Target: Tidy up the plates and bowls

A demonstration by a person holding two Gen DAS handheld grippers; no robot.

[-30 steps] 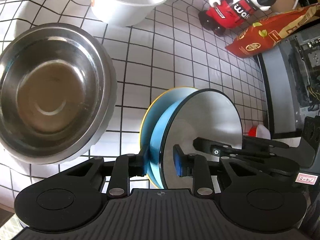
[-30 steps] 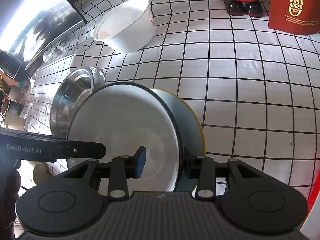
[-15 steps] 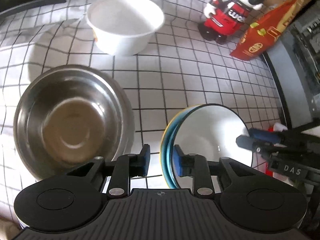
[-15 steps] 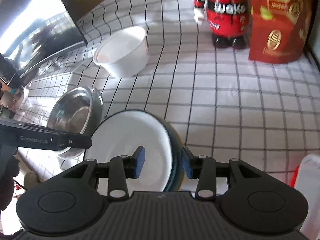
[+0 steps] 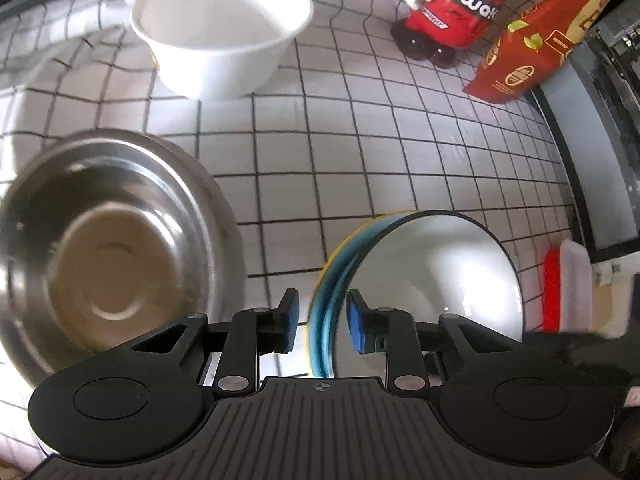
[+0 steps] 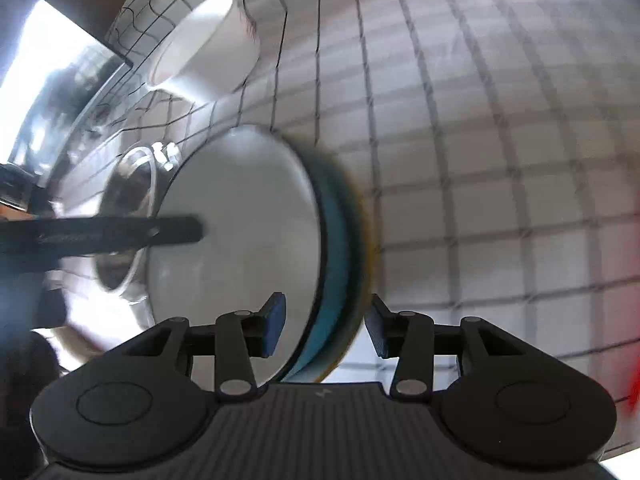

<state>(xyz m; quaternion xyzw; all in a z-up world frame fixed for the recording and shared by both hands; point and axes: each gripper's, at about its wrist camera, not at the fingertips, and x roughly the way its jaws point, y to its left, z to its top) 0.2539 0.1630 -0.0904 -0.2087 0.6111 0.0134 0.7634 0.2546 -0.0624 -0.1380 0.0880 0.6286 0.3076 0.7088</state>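
White plate (image 5: pixel 432 280) over blue and yellow ones; black-gridded white cloth (image 5: pixel 360 152).

A white cloth with a black grid (image 5: pixel 340 152) covered the counter. On it sat a steel bowl (image 5: pixel 100 256), a white bowl (image 5: pixel 224 28) behind it, a toy robot (image 5: pixel 452 4) and a red-orange bag (image 5: pixel 532 52) near the far edge.

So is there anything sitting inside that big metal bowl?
No, the metal bowl shows only its bare shiny bottom in the left wrist view, with nothing lying in it.
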